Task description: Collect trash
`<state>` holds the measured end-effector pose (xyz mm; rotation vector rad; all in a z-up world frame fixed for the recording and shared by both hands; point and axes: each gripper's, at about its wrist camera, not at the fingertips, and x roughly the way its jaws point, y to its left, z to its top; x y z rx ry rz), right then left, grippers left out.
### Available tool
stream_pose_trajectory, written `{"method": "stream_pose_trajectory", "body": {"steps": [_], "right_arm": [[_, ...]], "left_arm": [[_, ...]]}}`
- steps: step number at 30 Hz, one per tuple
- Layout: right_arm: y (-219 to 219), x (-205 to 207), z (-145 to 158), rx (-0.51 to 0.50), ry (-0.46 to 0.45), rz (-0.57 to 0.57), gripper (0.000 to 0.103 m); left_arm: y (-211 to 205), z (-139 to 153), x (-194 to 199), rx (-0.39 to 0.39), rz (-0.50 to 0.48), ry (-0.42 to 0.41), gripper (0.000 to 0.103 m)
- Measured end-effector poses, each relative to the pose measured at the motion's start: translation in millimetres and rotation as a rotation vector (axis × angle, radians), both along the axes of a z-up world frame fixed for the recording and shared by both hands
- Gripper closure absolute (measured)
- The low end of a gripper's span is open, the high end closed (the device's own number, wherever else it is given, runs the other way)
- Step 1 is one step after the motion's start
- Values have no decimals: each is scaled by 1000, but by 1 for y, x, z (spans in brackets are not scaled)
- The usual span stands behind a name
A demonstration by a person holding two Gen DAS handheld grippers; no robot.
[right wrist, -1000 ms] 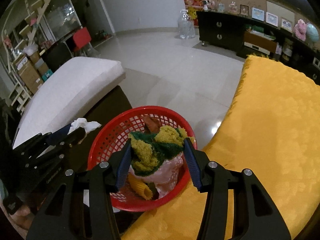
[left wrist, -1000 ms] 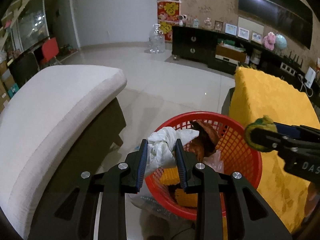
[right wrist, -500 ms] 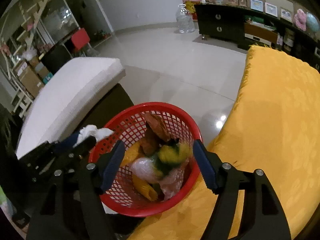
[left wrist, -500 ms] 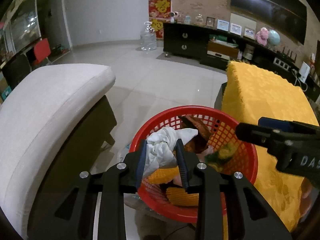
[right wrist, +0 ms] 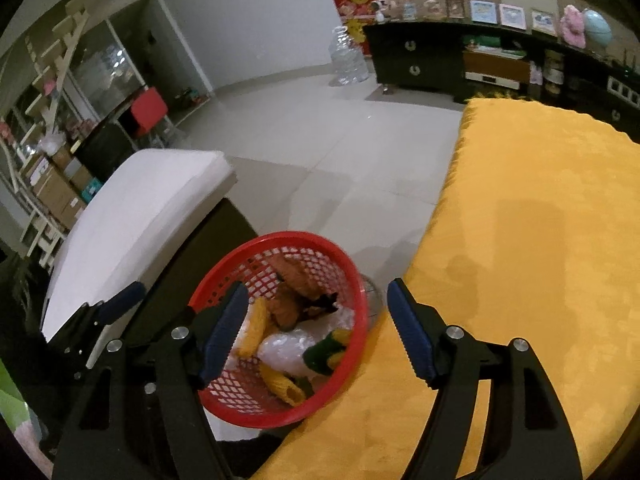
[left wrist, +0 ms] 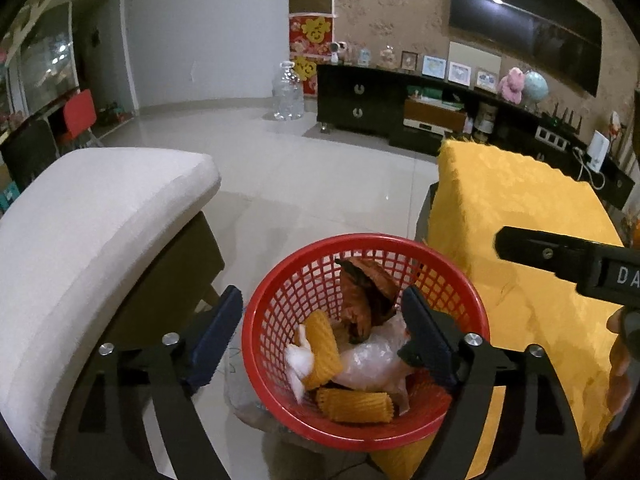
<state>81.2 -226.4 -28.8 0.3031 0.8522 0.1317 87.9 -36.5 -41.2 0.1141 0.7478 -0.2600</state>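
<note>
The left claw fills the lower part of its own view, its two blue-padded fingers spread wide with nothing between them. The right claw is likewise spread wide and holds nothing. In the left view, the right claw's black body juts in from the right edge, with part of a hand beneath it.
</note>
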Motion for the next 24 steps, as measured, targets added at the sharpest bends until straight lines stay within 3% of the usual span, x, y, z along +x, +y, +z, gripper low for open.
{"method": "stream_pose_trajectory", "body": {"steps": [7, 15, 24], "right_arm": [[-16, -10, 1, -42, -26, -94, 18], [2, -29, 14, -126, -111, -60, 7], [14, -60, 35, -201, -203, -48, 7]], "left_arm": [[2, 8, -2, -12, 31, -15, 17], [5, 19, -10, 0, 49, -60, 16], [18, 42, -30, -20, 74, -116, 12]]}}
